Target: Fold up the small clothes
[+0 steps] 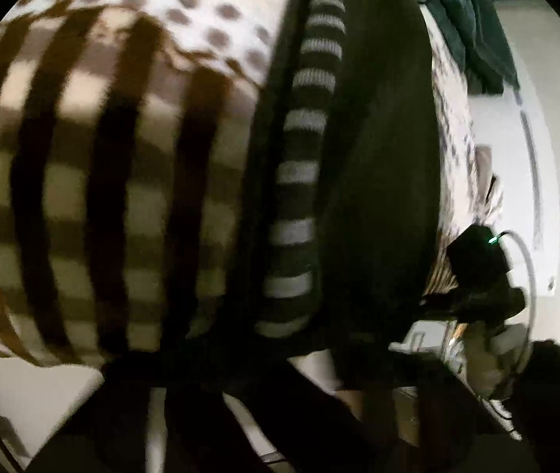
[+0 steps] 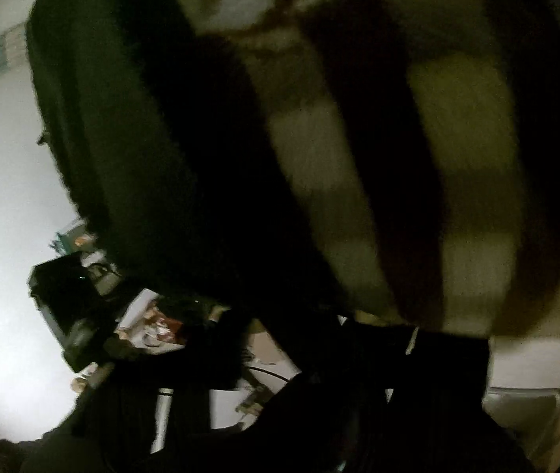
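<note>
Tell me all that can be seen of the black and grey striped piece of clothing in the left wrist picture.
The striped garment is a narrow band of soft, ribbed knit with dark and light grey cross stripes. It hangs or lies stretched from the top of the picture down toward the bottom. A plain black cloth lies along one side, and a plaid fabric with a dotted white part is behind it. Blur hides its ends.

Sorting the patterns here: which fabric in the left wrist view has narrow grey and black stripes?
The long knit strip down the middle; the cloth beside it has broad dark bands, the white one dots.
</note>
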